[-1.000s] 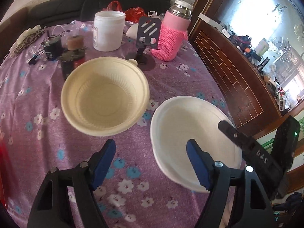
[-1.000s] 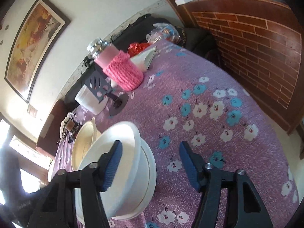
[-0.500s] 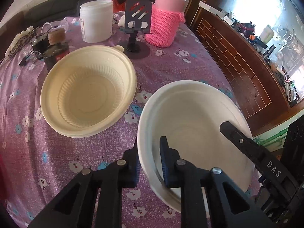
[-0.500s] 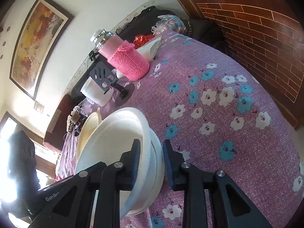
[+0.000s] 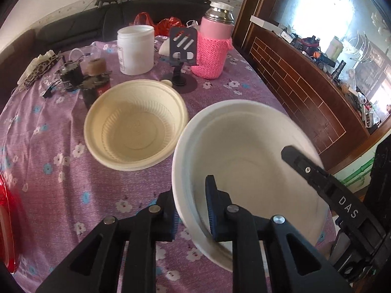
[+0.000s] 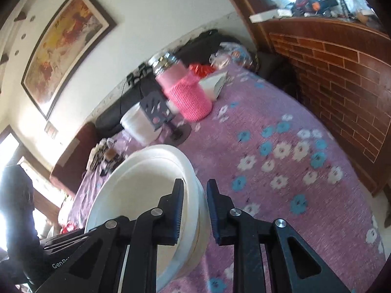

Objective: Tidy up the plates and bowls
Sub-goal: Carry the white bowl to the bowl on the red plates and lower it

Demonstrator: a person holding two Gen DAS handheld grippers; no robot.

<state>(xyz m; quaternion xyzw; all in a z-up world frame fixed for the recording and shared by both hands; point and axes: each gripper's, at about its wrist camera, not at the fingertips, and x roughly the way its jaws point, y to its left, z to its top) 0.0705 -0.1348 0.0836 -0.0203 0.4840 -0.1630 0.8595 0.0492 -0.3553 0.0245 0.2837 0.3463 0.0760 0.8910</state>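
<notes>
White bowl (image 5: 244,151), smooth and round, tilted, rim pinched by both tongs.

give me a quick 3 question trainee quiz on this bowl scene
1. True or false: the left gripper is shut on the rim of the white bowl.
2. What sits directly left of the white bowl in the left wrist view? A) cream bowl B) pink flask C) white jar
3. What is the right gripper clamped on?

Key
1. True.
2. A.
3. The white bowl's rim, on the side opposite the left gripper.
</notes>
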